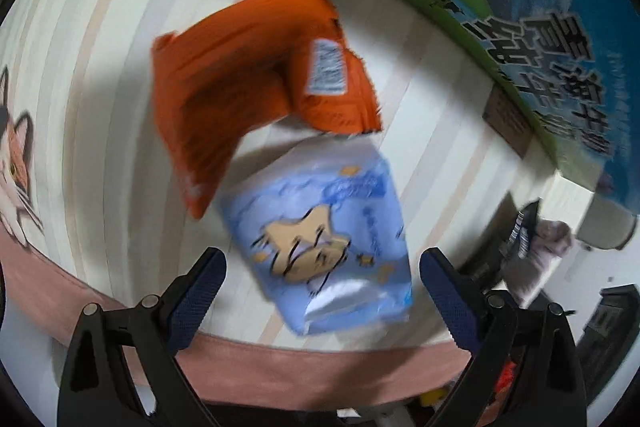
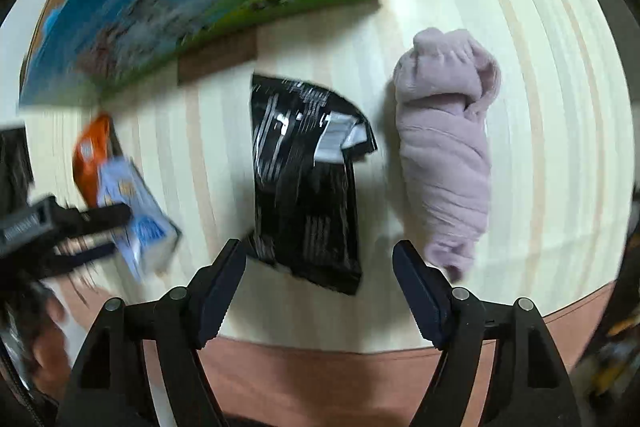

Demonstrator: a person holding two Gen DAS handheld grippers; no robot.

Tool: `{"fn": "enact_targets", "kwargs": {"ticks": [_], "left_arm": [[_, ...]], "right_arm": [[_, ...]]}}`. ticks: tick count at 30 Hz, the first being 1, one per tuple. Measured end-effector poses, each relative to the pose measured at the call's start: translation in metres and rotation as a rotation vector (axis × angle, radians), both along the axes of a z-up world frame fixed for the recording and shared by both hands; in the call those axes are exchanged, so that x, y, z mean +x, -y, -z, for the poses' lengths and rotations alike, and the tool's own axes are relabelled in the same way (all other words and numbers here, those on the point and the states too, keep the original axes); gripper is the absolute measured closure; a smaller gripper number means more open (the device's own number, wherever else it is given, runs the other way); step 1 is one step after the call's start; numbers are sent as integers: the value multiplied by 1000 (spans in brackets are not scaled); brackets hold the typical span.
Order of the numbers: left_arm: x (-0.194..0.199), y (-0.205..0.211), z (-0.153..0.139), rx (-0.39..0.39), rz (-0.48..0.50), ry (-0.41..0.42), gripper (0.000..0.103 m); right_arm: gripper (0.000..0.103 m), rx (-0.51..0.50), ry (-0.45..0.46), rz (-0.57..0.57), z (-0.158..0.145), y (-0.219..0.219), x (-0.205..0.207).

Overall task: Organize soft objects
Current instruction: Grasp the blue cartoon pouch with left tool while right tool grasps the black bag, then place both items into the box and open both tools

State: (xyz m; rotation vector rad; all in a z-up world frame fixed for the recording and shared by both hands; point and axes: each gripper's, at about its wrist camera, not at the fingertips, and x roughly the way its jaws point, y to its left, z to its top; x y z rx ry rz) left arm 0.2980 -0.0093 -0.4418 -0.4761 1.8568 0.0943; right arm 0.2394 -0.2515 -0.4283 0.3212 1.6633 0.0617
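Left gripper spread wide, nothing held; blue pack lies between fingers at lower centre, orange pack overlapping its upper edge. Right gripper likewise spread, empty; black pouch at centre, lilac rolled cloth just right. Risks judged: orange pack dragged along with blue; slick pouch squeezed out sideways; cloth snagged by right finger.

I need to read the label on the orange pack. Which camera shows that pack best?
The left wrist view: the orange pack lies large and central, its white label facing the camera, though blurred. The right wrist view shows only a small orange sliver at the left edge, behind the blue pack.
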Motion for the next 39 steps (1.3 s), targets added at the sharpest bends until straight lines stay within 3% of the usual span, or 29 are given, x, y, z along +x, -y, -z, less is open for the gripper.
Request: {"fn": "enact_targets", "kwargs": {"ticks": [3, 5, 7, 9, 14, 18, 21, 25, 27, 28, 29, 30, 32, 36, 39], "left_arm": [[6, 21, 7, 116, 125, 10, 6], [6, 37, 7, 181, 224, 25, 22], [3, 48, 6, 208, 286, 42, 24], [-8, 53, 3, 243, 341, 58, 28], [-50, 61, 2, 270, 464, 57, 34], [-58, 54, 3, 240, 415, 72, 32], [-55, 31, 4, 184, 327, 59, 32], [-48, 24, 4, 191, 306, 73, 32], [-48, 15, 3, 192, 301, 83, 34], [-42, 17, 0, 194, 299, 92, 41], [-38, 23, -4, 199, 303, 106, 54], [-37, 32, -8, 207, 311, 111, 56], [-40, 38, -16, 224, 337, 124, 61], [-49, 49, -42, 204, 338, 166, 62], [-55, 50, -76, 167, 331, 220, 62]], "right_arm": [[25, 18, 1, 72, 10, 2, 15], [25, 14, 1, 90, 14, 8, 12], [33, -18, -5, 81, 19, 2, 15], [46, -85, -2, 32, 19, -10, 20], [47, -126, -33, -168, 24, -41, -4], [45, -107, -42, -251, 27, -45, -32], [40, -81, -20, -203, 25, -36, -36], [33, -45, -23, -108, 22, -18, -29], [33, -77, -19, -108, 25, -35, -10], [34, -99, -18, -109, 29, -50, -5], [44, -132, -20, -108, 30, -58, -2], [52, -172, -20, -120, 29, -64, 0], [55, -214, -8, -165, 29, -84, -2], [57, -92, -8, -158, 12, -86, -20], [57, 43, 32, -114, -17, -77, -27]]}}
